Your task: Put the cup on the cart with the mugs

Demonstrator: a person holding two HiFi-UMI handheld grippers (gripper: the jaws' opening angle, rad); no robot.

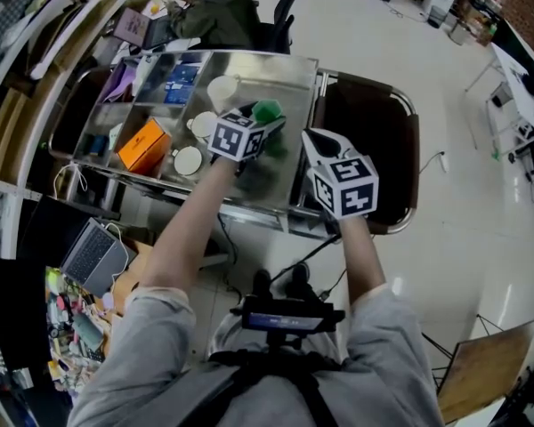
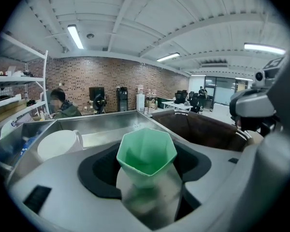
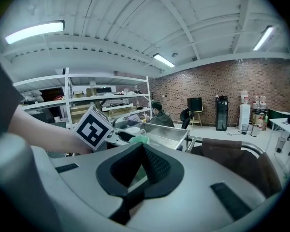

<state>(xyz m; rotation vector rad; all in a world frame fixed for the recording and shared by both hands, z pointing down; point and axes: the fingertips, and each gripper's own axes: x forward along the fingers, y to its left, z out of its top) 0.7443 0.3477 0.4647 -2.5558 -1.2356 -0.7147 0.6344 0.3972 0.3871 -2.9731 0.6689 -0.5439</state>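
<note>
A green faceted cup [image 1: 268,112] [image 2: 146,151] sits between the jaws of my left gripper [image 1: 262,128] [image 2: 148,180], which is shut on it and holds it upright over the steel cart top [image 1: 276,59]. White mugs [image 1: 222,89] [image 1: 189,160] stand on the cart just left of the cup; one mug [image 2: 58,144] shows close by in the left gripper view. My right gripper [image 1: 318,142] [image 3: 137,180] hovers at the cart's right edge, its black pads together with nothing in them. The cup [image 3: 137,140] peeks over its pads.
An orange box [image 1: 143,145] and blue packets [image 1: 180,83] lie on the cart's left part. A dark brown fabric bin [image 1: 374,140] in a metal frame adjoins the cart on the right. Shelving stands along the left, a laptop [image 1: 93,254] below it, and a seated person [image 1: 215,7] beyond.
</note>
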